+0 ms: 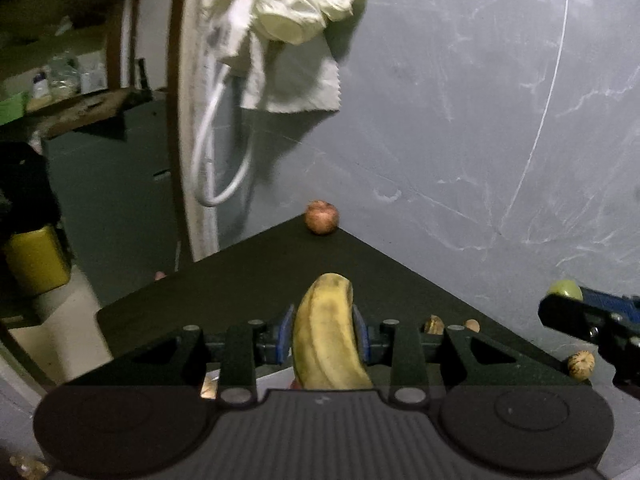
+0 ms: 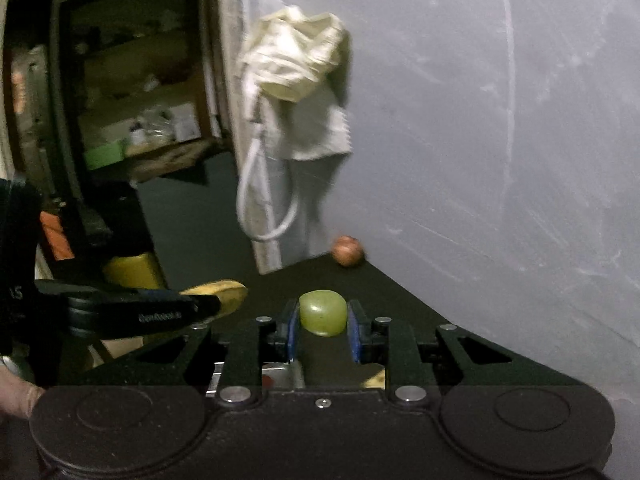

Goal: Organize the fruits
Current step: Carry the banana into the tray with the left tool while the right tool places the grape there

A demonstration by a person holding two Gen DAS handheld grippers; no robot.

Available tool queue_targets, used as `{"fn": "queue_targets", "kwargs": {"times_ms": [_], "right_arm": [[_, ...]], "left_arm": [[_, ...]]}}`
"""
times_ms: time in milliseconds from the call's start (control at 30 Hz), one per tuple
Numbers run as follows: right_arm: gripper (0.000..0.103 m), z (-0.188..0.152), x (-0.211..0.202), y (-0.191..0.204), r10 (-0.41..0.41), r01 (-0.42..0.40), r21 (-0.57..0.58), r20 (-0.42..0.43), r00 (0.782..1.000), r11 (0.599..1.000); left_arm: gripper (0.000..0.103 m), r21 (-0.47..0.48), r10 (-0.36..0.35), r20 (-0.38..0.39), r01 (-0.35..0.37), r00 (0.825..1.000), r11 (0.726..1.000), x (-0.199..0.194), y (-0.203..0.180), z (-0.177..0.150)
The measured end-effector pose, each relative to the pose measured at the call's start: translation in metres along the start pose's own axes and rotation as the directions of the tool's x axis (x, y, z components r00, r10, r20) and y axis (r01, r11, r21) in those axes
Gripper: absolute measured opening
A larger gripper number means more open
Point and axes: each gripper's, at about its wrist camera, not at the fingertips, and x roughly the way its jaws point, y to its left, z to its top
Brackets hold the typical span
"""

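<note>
We cannot see the lower end of the banana (image 1: 326,332) in the left wrist view: it runs down behind the body of the left tool (image 1: 325,330), whose blue pads are closed on its yellow, brown-flecked skin. From the right wrist view only its tip shows past the left tool's dark finger. The right tool (image 2: 323,326) grips a small green fruit (image 2: 323,312), smooth, waxy and rounded, pinched between the two blue pads; what kind of fruit it is we cannot tell. Both tools hang above a dark matte worktop (image 1: 248,276) whose far corner meets a scuffed grey wall (image 1: 460,100). In that corner, well apart from both tools, rests a reddish-brown round fruit (image 1: 321,217), blurred and dull-skinned. Near the worktop's right edge lie wrinkled tan walnuts (image 1: 581,365), partly hidden behind the left tool's frame. On the wall hangs a crumpled pale cloth (image 1: 288,4) with a looped white cable (image 1: 212,148) below it.
</note>
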Motion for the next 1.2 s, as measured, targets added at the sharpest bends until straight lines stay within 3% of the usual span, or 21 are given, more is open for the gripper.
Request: {"fn": "queue_targets", "kwargs": {"times_ms": [233,567,800,1200], "right_arm": [[0.026,-0.006,-0.018,0.029,0.082,-0.082,-0.055,-0.012,0.997,0.995],[0.026,-0.031,-0.014,0.038,0.123,-0.131,-0.081,-0.094,0.988,0.988],[0.026,-0.049,0.013,0.040,0.131,-0.146,-0.075,-0.176,0.976,0.986],[0.026,-0.057,0.093,0.047,0.118,-0.142,-0.068,-0.282,0.952,0.988]], "left_arm": [[0.034,-0.051,0.041,0.006,-0.040,0.999,0.998,-0.035,0.016,-0.028],[0.033,-0.111,0.063,-0.070,-0.071,0.996,0.991,-0.039,0.035,-0.085],[0.033,-0.117,0.047,-0.100,-0.059,0.994,0.991,-0.018,0.047,-0.104],[0.033,-0.014,0.017,-0.103,-0.019,0.995,1.000,0.054,0.060,-0.099]]}}
